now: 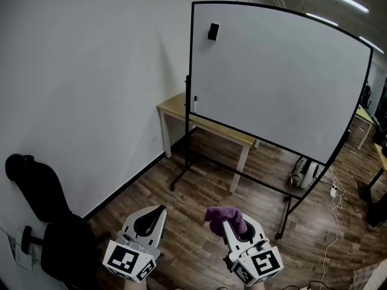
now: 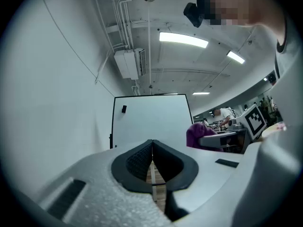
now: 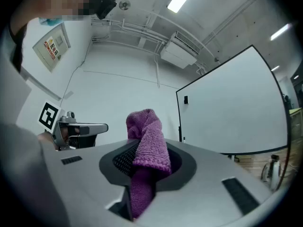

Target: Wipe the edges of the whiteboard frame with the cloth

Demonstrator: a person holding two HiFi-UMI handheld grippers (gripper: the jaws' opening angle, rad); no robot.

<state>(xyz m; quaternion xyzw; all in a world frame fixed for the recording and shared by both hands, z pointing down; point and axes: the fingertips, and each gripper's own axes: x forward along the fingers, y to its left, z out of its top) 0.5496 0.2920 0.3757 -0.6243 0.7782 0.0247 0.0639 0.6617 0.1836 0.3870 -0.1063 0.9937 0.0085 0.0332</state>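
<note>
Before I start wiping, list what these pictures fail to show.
- Whiteboard bottom edge: left gripper view, hidden behind the left gripper.
- Small black item on the board: head view, too small to identify.
- Cloth lower end: right gripper view, buried inside the right gripper.

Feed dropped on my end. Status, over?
Left gripper shut, empty. Right gripper shut on cloth. Whiteboard ahead, not yet touched. Table behind its lower left.
</note>
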